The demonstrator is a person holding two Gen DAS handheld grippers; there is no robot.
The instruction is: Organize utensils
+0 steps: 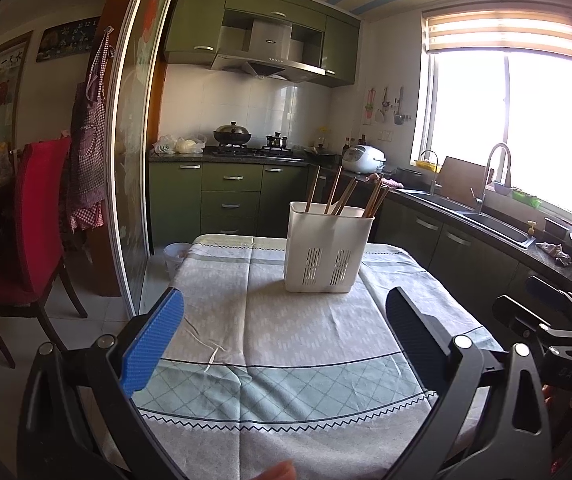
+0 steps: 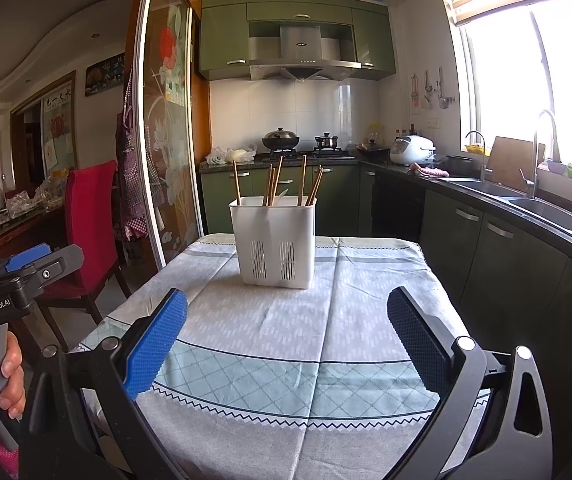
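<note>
Left wrist view: red fabric-covered chair (image 1: 36, 216) stood at far left, beside a small square table under a patterned tablecloth (image 1: 278, 344), creased, with grey dashes, a teal diamond band and zigzag edging.
Left gripper (image 1: 284, 308): black frame, two fingers with blue dimpled pads (image 1: 154, 344) spread wide, released, nothing between them; it hovered over the near part of the cloth.
Utensil holder (image 1: 326, 248): one white plastic box, rectangular with rounded corners and two slotted vent panels on its near face, upright on the far middle of the table, well apart from both tools.
Chopsticks (image 1: 336, 194): thin brown wooden sticks standing tilted inside the holder; about seven showed in the left view, the exact count unclear.
Right gripper (image 2: 286, 308): same black-and-blue build, two pads parted wide, released and empty, also above the near cloth.
Hand (image 2: 12, 376): one gripped the grey handle of the other tool at the right view's left edge.
Sink (image 2: 546, 208): steel, in the dark counter at right, two curved faucets.
</note>
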